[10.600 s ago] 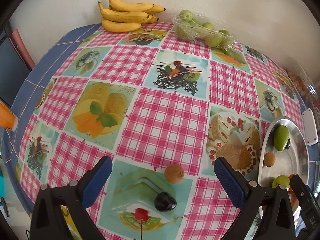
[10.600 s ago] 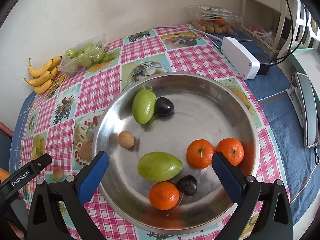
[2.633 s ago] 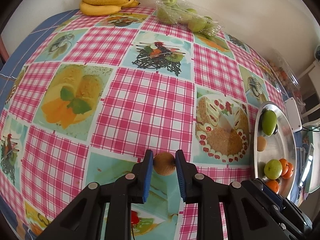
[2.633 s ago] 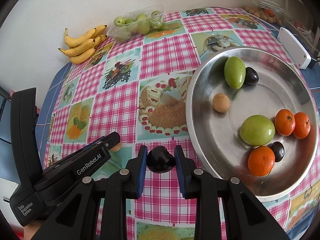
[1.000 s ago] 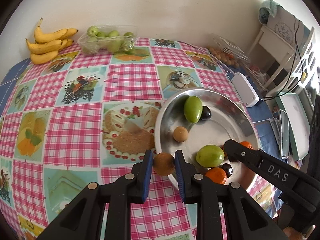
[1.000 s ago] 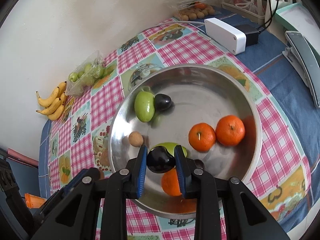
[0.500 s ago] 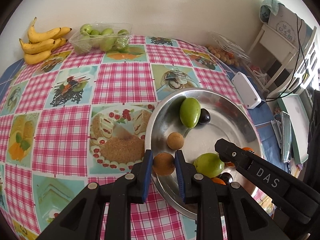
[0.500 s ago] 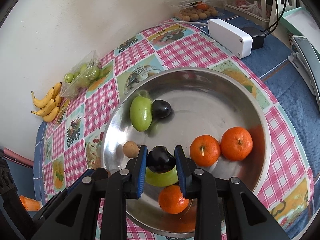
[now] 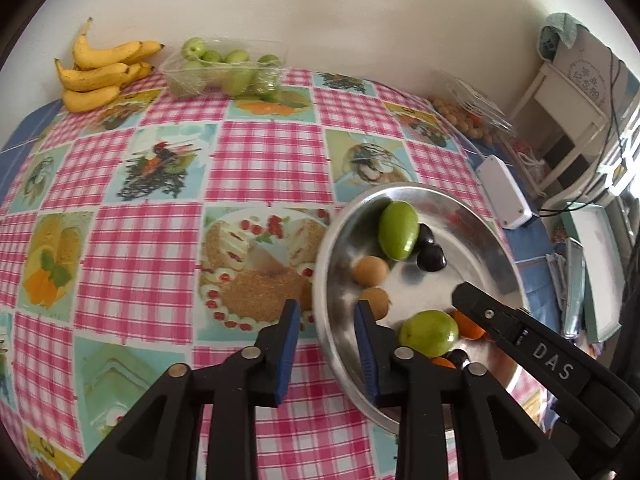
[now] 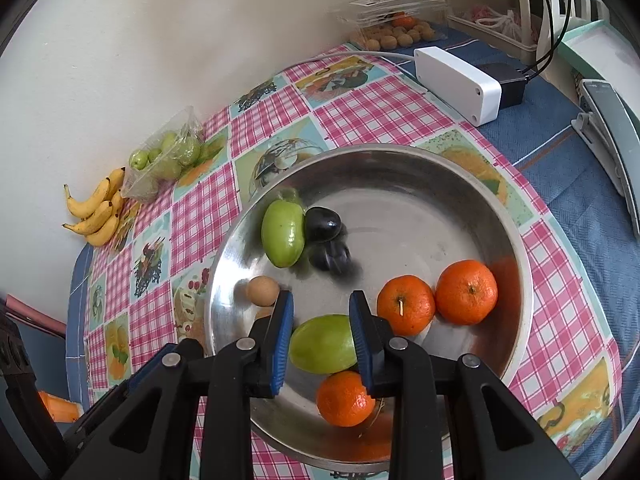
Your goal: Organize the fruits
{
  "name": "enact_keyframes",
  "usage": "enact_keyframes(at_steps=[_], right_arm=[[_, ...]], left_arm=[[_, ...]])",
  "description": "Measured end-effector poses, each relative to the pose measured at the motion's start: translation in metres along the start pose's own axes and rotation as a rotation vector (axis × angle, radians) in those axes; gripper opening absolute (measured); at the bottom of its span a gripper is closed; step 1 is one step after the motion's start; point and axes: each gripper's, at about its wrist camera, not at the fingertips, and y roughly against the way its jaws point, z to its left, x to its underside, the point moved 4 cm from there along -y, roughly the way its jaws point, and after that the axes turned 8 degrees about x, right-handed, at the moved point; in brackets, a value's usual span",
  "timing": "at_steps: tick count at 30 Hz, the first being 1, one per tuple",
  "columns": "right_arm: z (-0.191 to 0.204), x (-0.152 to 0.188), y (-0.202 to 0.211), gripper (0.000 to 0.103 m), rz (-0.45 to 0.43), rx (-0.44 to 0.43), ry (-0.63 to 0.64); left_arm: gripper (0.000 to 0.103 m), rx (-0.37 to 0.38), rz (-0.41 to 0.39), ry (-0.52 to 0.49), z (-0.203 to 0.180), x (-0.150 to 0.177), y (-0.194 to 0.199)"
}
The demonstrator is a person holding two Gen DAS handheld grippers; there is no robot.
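A steel bowl point(image 10: 472, 184) point(image 9: 486, 236) holds green fruits, oranges, dark plums and small brown fruits. My left gripper point(image 9: 325, 314) is open over the bowl's near-left rim; a brown fruit point(image 9: 375, 301) lies in the bowl just beyond its right finger, beside another brown fruit point(image 9: 370, 271). My right gripper point(image 10: 320, 304) is open and empty above the bowl. A dark plum point(image 10: 334, 258) shows blurred in the bowl, next to another plum point(image 10: 322, 224) and a long green fruit point(image 10: 282, 234). A green fruit point(image 10: 322, 344) lies below the right fingers.
Bananas point(image 9: 100, 76) and a clear tray of green fruits point(image 9: 226, 68) sit at the table's far edge by the wall. A white box point(image 10: 456, 84), a black adapter and a clear box of small brown fruits point(image 10: 396, 36) lie right of the bowl.
Both grippers have opened. The brown fruit left the left gripper and the dark plum left the right gripper; both now lie in the bowl.
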Motion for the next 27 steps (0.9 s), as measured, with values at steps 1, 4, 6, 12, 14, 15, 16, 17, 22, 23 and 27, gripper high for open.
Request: enact_keyframes(at_steps=[1, 4, 6, 12, 14, 15, 16, 17, 22, 23, 27], right_arm=[[0.001, 0.0, 0.0, 0.033, 0.001, 0.004, 0.005], [0.004, 0.002, -0.001, 0.048, 0.01, 0.017, 0.022], [0.007, 0.003, -0.003, 0.052, 0.018, 0.026, 0.045], [0.018, 0.009, -0.007, 0.068, 0.035, 0.048, 0.111], [0.021, 0.012, -0.008, 0.07, 0.053, 0.045, 0.159], [0.022, 0.012, -0.009, 0.072, 0.054, 0.051, 0.168], [0.024, 0.013, -0.01, 0.073, 0.056, 0.057, 0.181], [0.026, 0.014, -0.011, 0.075, 0.058, 0.061, 0.193], [0.032, 0.02, -0.015, 0.076, 0.067, 0.083, 0.233], [0.033, 0.021, -0.016, 0.076, 0.07, 0.089, 0.238], [0.037, 0.025, -0.018, 0.088, 0.058, 0.109, 0.274]], left_arm=[[0.048, -0.022, -0.003, 0.004, 0.004, -0.001, 0.002], [0.058, -0.093, 0.0, 0.034, 0.019, -0.001, 0.003], [0.062, -0.135, 0.018, 0.067, 0.032, 0.001, 0.001], [0.078, -0.251, 0.058, 0.147, 0.065, 0.009, -0.003], [0.084, -0.27, 0.058, 0.173, 0.074, 0.01, -0.001], [0.086, -0.278, 0.057, 0.183, 0.078, 0.011, 0.0], [0.088, -0.288, 0.055, 0.192, 0.082, 0.011, 0.001], [0.09, -0.297, 0.053, 0.199, 0.085, 0.011, 0.002], [0.103, -0.332, 0.047, 0.218, 0.096, 0.01, 0.006], [0.103, -0.336, 0.044, 0.22, 0.098, 0.01, 0.007], [0.103, -0.35, 0.035, 0.23, 0.105, 0.008, 0.009]])
